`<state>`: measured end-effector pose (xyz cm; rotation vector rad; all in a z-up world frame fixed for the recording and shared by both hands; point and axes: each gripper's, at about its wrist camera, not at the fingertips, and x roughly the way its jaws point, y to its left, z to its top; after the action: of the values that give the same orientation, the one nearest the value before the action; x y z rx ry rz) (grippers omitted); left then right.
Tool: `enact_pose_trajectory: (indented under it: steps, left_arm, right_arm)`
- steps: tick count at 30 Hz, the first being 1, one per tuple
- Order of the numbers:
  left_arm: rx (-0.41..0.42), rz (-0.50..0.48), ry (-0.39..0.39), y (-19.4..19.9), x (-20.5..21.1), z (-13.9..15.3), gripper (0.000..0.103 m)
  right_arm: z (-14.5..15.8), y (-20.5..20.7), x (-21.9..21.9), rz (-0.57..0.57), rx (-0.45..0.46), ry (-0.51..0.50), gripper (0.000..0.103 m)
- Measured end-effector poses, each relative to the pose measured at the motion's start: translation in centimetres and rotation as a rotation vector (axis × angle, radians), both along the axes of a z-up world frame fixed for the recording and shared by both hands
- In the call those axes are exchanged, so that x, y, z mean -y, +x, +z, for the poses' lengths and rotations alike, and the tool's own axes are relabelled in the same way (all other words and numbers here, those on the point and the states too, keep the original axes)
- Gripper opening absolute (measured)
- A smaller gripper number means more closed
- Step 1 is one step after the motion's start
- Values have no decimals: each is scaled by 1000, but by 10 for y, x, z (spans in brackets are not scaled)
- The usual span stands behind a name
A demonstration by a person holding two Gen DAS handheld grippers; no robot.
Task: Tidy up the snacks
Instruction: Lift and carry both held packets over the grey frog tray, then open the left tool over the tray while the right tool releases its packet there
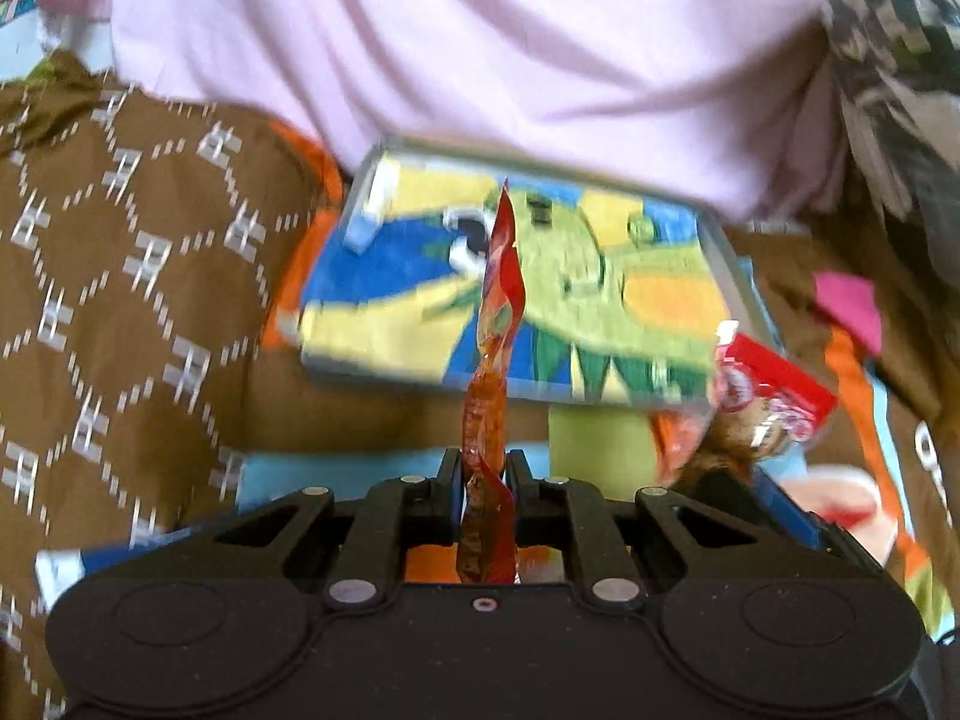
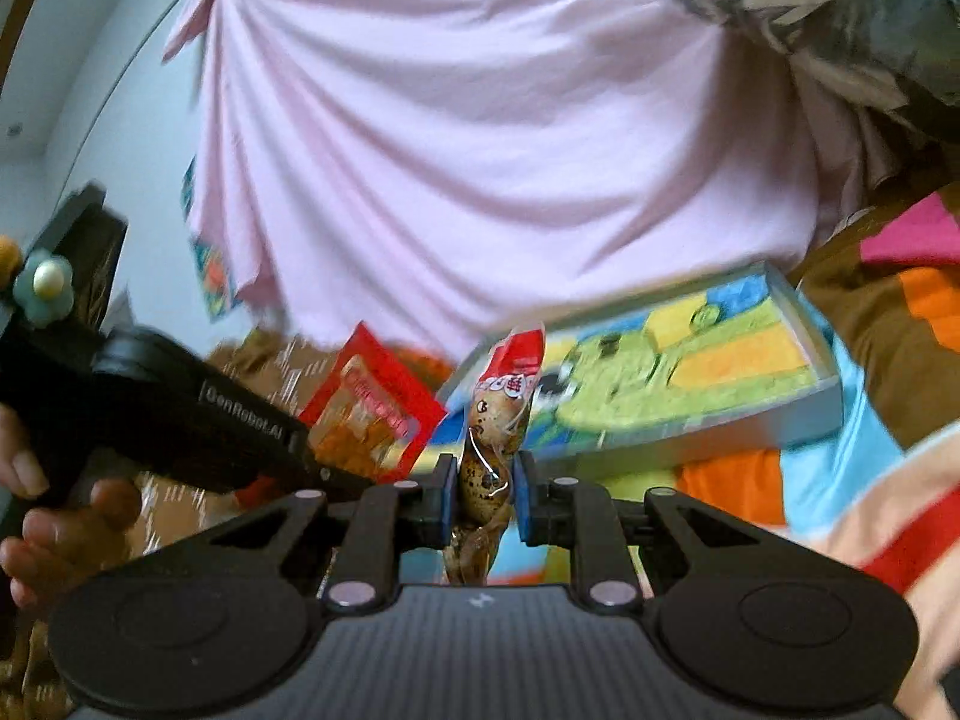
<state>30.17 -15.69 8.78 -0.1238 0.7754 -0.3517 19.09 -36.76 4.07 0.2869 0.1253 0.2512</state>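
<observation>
My left gripper (image 1: 485, 462) is shut on a red snack packet (image 1: 501, 276) that stands edge-on between the pads, held above the bedding. My right gripper (image 2: 486, 468) is shut on a clear packet of speckled eggs with a red-and-white top (image 2: 501, 402). That egg packet (image 1: 762, 396) also shows at the right of the left wrist view. In the right wrist view the left gripper (image 2: 312, 450) reaches in from the left with its red packet (image 2: 372, 414). Beyond both lies a shallow grey box (image 1: 726, 264) (image 2: 804, 414) lined with a bright cartoon print.
A person in a pink shirt (image 2: 480, 150) sits right behind the box. Brown patterned cloth (image 1: 120, 240) covers the left. A colourful sheet (image 2: 870, 480) lies under everything. A hand (image 2: 36, 480) grips the left tool. A crinkled grey bag (image 2: 840, 12) hangs at the top right.
</observation>
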Motion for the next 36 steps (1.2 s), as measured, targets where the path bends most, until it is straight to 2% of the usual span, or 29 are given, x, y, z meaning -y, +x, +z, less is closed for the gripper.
enact_pose_trajectory:
  steps: [6, 13, 17, 23, 31, 34, 36]
  left_arm:
    - [82, 73, -94, 44, 11, 12, 15]
    - [91, 129, -164, 88, 39, 4, 15]
    - [66, 111, -182, 104, 54, -10, 15]
    - [47, 99, -146, 117, 68, -29, 15]
    - [38, 129, -83, 122, 67, -40, 16]
    - [32, 143, -37, 124, 66, -45, 18]
    - [36, 166, -16, 123, 64, -48, 26]
  right_arm:
    - [13, 39, 30, -89, 77, 125, 22]
    - [11, 79, 53, -133, 134, 197, 22]
    - [0, 95, 60, -131, 103, 223, 22]
    - [-15, 113, 66, -159, 24, 201, 22]
    - [-19, 125, 62, -217, -59, 132, 25]
    - [-18, 124, 58, -245, -65, 87, 28]
    - [-15, 123, 56, -258, -71, 65, 31]
